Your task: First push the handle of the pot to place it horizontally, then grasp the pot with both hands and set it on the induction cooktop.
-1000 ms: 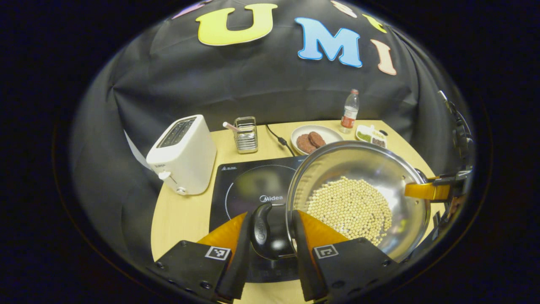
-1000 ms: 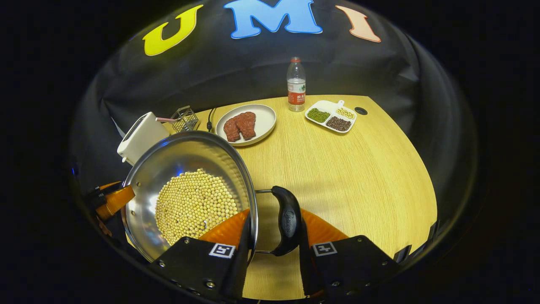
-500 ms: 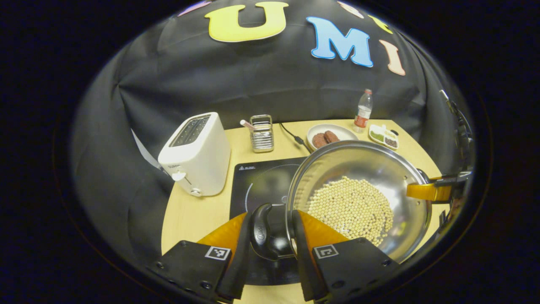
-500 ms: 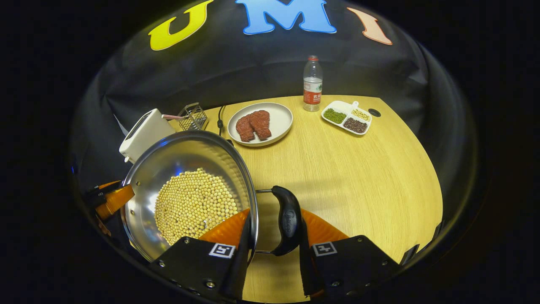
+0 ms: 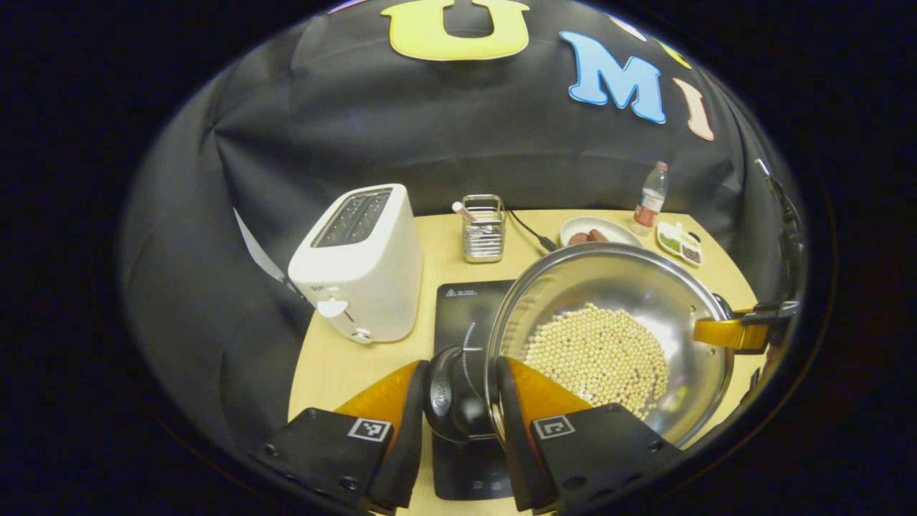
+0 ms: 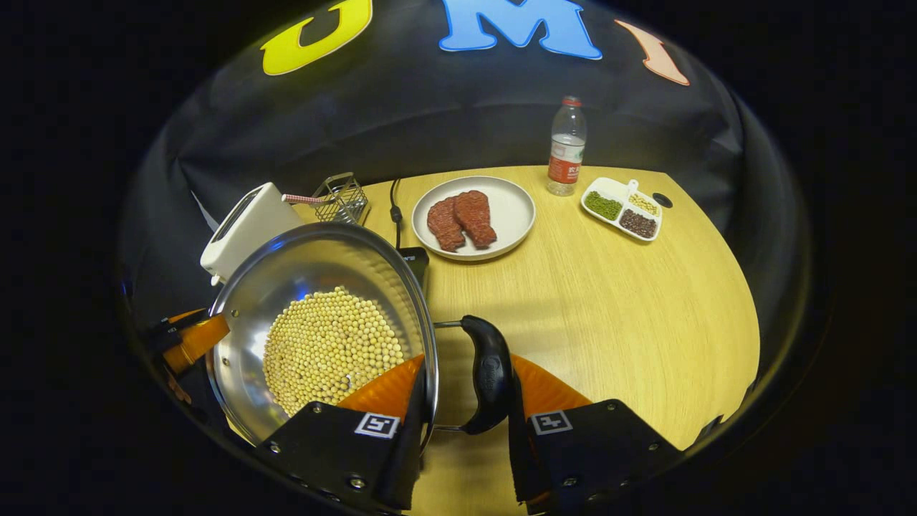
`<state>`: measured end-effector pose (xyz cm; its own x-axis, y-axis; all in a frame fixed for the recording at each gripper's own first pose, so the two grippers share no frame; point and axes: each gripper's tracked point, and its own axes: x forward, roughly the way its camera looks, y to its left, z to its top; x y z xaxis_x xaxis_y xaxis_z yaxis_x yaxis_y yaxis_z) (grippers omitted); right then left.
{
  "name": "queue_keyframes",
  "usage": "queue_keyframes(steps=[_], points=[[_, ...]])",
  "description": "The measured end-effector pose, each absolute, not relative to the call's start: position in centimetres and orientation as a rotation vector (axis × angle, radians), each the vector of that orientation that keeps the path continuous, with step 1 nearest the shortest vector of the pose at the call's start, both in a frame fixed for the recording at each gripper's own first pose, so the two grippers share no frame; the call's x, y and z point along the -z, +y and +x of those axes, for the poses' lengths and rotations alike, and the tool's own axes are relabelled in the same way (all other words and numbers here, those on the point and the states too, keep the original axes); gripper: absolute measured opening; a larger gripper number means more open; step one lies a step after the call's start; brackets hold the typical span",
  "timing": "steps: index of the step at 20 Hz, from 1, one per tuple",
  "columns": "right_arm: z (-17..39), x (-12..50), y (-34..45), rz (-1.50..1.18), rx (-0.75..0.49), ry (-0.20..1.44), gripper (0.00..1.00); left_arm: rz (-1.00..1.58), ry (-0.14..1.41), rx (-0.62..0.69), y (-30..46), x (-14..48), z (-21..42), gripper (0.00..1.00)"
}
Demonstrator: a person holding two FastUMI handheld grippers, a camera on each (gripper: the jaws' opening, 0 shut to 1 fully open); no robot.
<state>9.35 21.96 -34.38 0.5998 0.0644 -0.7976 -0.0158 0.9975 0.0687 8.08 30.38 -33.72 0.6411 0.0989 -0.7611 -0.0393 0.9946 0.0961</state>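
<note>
steel pot [image 5: 609, 322], shallow, holding a bed of pale beans [image 5: 596, 356]; everything below is placed against it.

left gripper view: left gripper [image 5: 458, 423] pinches the dark side handle [image 5: 445, 394] on the pot's near side, one finger outside the handle, the other inside against the pot wall. this grip gives a firm hold without touching the beans. black cooktop [image 5: 458, 304] lies under and just beyond the handle; the pot seems to be carried over its right part, not yet set down, though contact cannot be told. white toaster [image 5: 358, 261] stands beyond the cooktop, away from the pot; wire basket [image 5: 482, 229] behind it. on the pot's far side the other gripper's finger [image 5: 723, 333] holds the opposite handle.

right gripper view: right gripper [image 6: 462, 416] is pressed onto the second dark handle [image 6: 487, 373], which lies level, so the push step looks done. one finger sits against the rim, the other outside the handle. two opposite holds likely keep the pot level so the beans stay in. wooden table [image 6: 609, 301] spreads beyond the handle. plate [image 6: 512, 208] with meat, a bottle [image 6: 566, 147] and a divided dish [image 6: 622, 209] sit well apart from the pot, out of its path.

judgement: carry stage, lowering and centring on the cooktop remains.
</note>
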Motion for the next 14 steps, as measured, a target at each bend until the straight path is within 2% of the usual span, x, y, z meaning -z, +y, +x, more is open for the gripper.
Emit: queue_keyframes(steps=[3, 4, 7, 8, 9, 11, 12, 14], points=[[10.3, 34.7, 23.0, 0.057, -0.047, 0.933, 0.52, 0.076, 0.883, -0.086, 31.8, 34.3, 9.0, 0.58], [10.6, 34.9, 23.3, 0.062, -0.045, 0.935, 0.52, 0.08, 0.884, -0.086, 32.0, 34.4, 9.5, 0.55], [11.1, 35.4, 24.0, 0.076, -0.035, 0.945, 0.52, 0.091, 0.888, -0.085, 32.8, 34.6, 10.4, 0.55], [11.3, 35.5, 24.2, 0.081, -0.032, 0.945, 0.52, 0.093, 0.892, -0.084, 32.8, 34.5, 10.0, 0.58], [11.4, 35.7, 24.4, 0.08, -0.028, 0.946, 0.52, 0.091, 0.895, -0.082, 32.9, 34.5, 10.1, 0.54], [11.7, 35.9, 24.6, 0.075, -0.02, 0.945, 0.52, 0.076, 0.904, -0.08, 33.3, 35.1, 10.5, 0.54], [11.8, 36.1, 24.6, 0.07, -0.017, 0.947, 0.52, 0.07, 0.909, -0.077, 33.6, 35.8, 10.8, 0.6], [12.0, 36.3, 24.8, 0.07, -0.013, 0.947, 0.52, 0.071, 0.909, -0.075, 33.7, 36.3, 11.1, 0.58]])
